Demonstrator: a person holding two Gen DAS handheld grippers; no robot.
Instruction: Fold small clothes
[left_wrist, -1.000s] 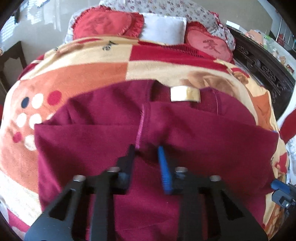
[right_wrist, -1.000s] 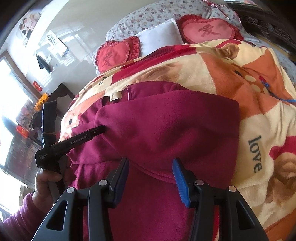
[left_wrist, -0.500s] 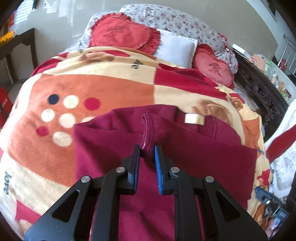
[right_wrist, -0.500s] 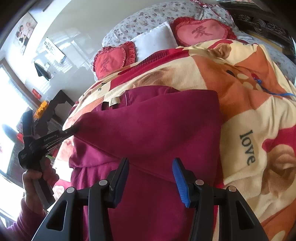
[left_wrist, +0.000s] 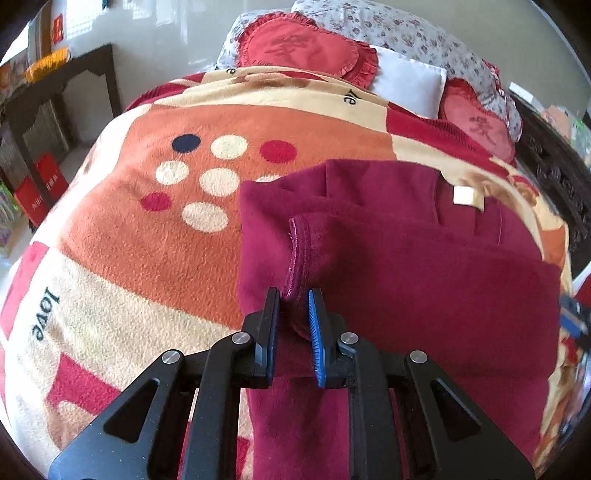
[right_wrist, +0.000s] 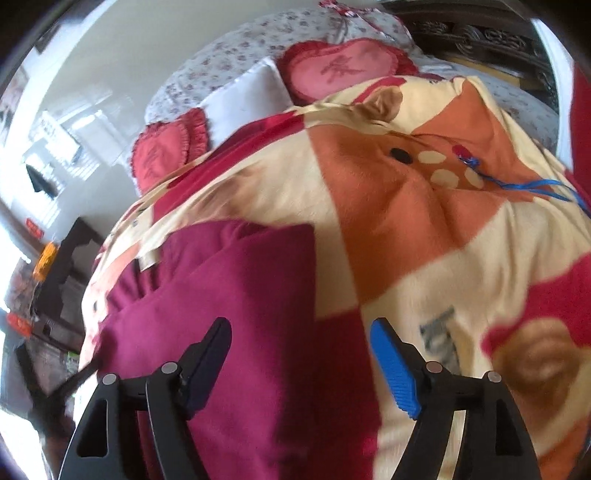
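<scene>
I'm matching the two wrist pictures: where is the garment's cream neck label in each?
Left wrist: the cream neck label sits upper right, on the maroon garment.
Right wrist: it sits at middle left, at the garment's far edge.
Shared landmark: the white pillow between heart-shaped cushions.

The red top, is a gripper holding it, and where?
Yes. The left gripper pinches the red top at a stitched hem edge. The right gripper, just opened, holds nothing.

A home bedroom: a bed (left_wrist: 147, 258) under a patterned blanket (right_wrist: 424, 221), heart-shaped cushions (left_wrist: 303, 48) at its head.
</scene>
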